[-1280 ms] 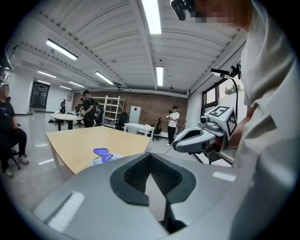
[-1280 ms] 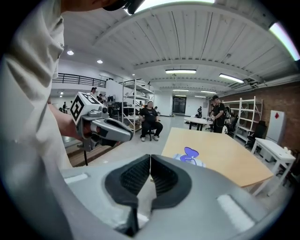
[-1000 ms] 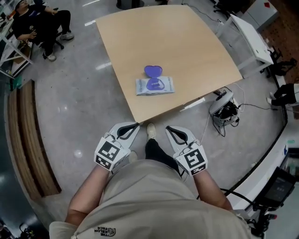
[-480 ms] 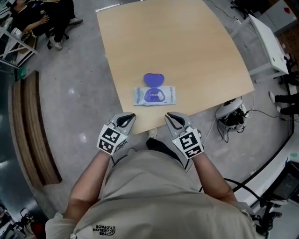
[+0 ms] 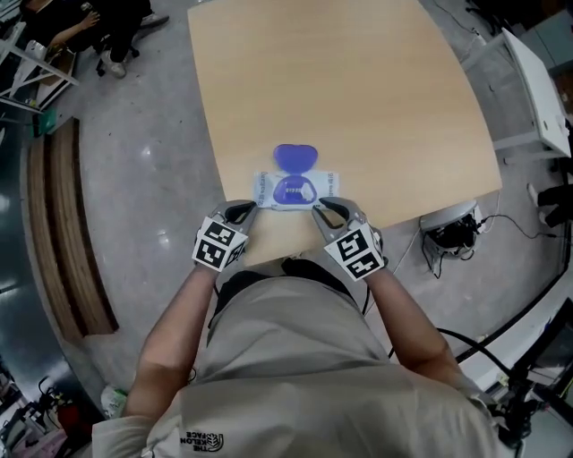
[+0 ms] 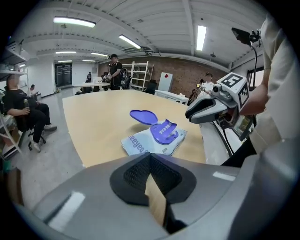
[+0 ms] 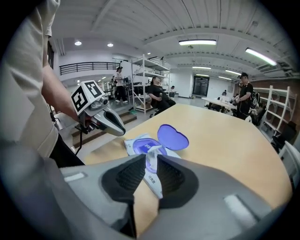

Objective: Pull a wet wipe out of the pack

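A wet wipe pack (image 5: 295, 190) lies flat near the front edge of the tan table (image 5: 340, 89), its purple heart-shaped lid (image 5: 294, 156) flipped open toward the far side. My left gripper (image 5: 248, 208) hovers at the pack's near left corner with its jaws shut and empty. My right gripper (image 5: 320, 207) sits at the near right corner, jaws a narrow gap apart, holding nothing. The left gripper view has the pack (image 6: 154, 138) ahead and the right gripper (image 6: 206, 108) beyond it. The right gripper view has the pack (image 7: 147, 145) straight ahead between its jaws, with the left gripper (image 7: 110, 123) at the left.
A person sits on a chair (image 5: 89, 27) at the far left. A curved wooden bench (image 5: 67, 241) runs along the left floor. A white table (image 5: 537, 89) stands at the right, with a device and cables (image 5: 452, 233) on the floor beside the table's corner.
The person has stepped up to the table. Both grippers have moved forward from over the floor to the pack's near corners. The pack has not moved.
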{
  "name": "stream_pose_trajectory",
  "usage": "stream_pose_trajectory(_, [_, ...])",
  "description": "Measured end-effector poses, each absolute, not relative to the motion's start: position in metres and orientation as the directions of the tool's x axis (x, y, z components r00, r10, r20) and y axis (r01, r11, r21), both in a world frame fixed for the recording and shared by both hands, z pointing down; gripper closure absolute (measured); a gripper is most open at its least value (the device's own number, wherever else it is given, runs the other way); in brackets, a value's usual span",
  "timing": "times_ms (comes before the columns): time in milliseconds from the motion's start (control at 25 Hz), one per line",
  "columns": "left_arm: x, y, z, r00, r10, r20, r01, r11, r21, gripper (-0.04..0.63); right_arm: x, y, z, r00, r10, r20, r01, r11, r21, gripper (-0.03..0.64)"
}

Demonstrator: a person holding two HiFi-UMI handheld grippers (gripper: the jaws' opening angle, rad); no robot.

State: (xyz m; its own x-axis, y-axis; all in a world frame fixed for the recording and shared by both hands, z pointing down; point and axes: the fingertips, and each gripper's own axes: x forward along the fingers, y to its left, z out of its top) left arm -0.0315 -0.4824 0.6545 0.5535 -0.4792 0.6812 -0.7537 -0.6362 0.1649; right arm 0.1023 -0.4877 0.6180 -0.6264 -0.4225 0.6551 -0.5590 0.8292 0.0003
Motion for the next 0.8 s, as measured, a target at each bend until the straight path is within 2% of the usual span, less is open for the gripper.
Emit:
stream_pose_trajectory(240, [-0.027,-0.497,0.677,0.525,-0.436,0.731,-0.742,-0.656,0.142,0.594,0.095,-0.506,0.646,-0.625,-0.35,0.698,-0.514,0.857,-0.031,0.534])
stream_pose_trajectory(640, [-0.027,-0.497,0.701,0.514,-0.392,0.763,-0.742,-0.649,0.167,0.594,0.073,-0.509,0.669,-0.641,-0.276,0.716,-0.447,0.893,-0.056,0.534])
stream_pose_trajectory(800, [-0.025,-0.497,0.706,0.51,-0.382,0.771,-0.729,-0.668,0.152,0.594,0.069,-0.508,0.677,-0.619,-0.282,0.733,-0.456,0.889,-0.043,0.537])
